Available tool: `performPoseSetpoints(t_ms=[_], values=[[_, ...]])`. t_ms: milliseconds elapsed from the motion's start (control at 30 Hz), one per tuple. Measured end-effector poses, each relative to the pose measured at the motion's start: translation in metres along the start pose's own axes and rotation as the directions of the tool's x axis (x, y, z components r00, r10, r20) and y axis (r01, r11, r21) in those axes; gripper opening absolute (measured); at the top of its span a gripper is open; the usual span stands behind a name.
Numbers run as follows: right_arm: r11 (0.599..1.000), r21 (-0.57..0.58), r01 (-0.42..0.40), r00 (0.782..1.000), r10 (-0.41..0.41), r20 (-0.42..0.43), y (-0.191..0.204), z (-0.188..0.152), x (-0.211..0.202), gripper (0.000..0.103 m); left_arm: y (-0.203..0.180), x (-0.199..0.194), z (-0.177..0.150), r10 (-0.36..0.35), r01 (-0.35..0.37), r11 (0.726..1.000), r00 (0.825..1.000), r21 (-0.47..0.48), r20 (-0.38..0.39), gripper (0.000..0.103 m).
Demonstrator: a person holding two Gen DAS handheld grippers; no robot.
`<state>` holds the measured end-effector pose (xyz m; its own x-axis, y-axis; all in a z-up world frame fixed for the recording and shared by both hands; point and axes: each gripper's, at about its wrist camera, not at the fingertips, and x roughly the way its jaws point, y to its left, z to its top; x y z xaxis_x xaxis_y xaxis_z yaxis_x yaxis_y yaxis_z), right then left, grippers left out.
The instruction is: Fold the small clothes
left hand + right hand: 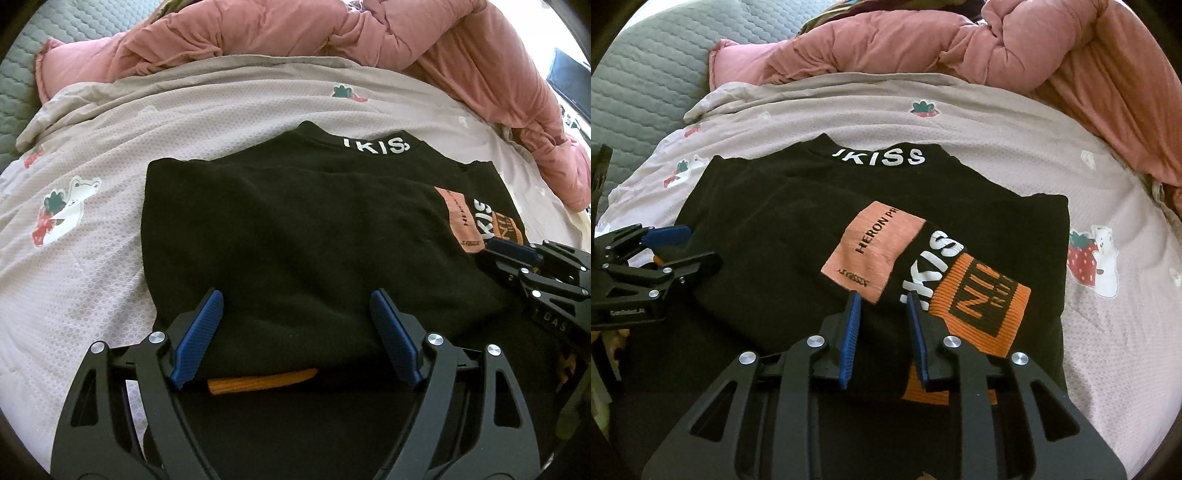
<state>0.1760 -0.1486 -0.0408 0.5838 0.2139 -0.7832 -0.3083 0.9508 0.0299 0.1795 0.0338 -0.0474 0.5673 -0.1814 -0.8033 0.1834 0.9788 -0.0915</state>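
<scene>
A bed fills both views, covered by a pale sheet printed with small bears and strawberries. Along its far side lies a bunched pink quilt, and beyond that, at the left, a grey quilted surface.

On the sheet, near the middle, lies the black sweatshirt, partly folded: its collar, lettered in white, points away from the cameras, and a sleeve is laid across the body so that its pink patch and orange ribbed cuff sit on top toward the right side. A strip of orange ribbing shows under the near edge.

The left claw stands over the near edge of the sweatshirt with its blue pads wide apart; the black cloth lies between them, and the pads do not press on it.

The right claw sits over the sleeve just short of the cuff, its pads drawn close together but with a gap. Black cloth shows in that gap; whether the pads actually pinch a fold is hard to tell from here, though they look clear of it.
</scene>
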Motion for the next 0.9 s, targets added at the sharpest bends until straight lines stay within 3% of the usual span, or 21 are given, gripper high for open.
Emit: performPoseSetpoints(t_ms=[200,700,767,900], values=[[0.999,0.04,-0.025,1.0,0.025,0.009,-0.003,-0.002,-0.01,0.029,0.0,-0.003,0.0,-0.002,0.002,1.0,1.0,-0.004,0.008,0.074],[0.997,0.069,-0.04,0.999,0.037,0.039,-0.003,-0.004,-0.031,0.05,0.001,-0.017,-0.002,-0.021,0.022,0.999,1.0,-0.031,0.022,0.079],[0.997,0.074,-0.037,0.999,0.034,0.04,-0.004,-0.005,-0.032,0.06,0.001,-0.019,-0.002,-0.028,0.029,0.999,0.999,-0.034,0.024,0.081],[0.996,0.083,-0.034,0.999,0.03,0.044,-0.005,-0.006,-0.035,0.067,0.003,-0.023,-0.003,-0.039,0.04,0.999,0.999,-0.037,0.028,0.084]])
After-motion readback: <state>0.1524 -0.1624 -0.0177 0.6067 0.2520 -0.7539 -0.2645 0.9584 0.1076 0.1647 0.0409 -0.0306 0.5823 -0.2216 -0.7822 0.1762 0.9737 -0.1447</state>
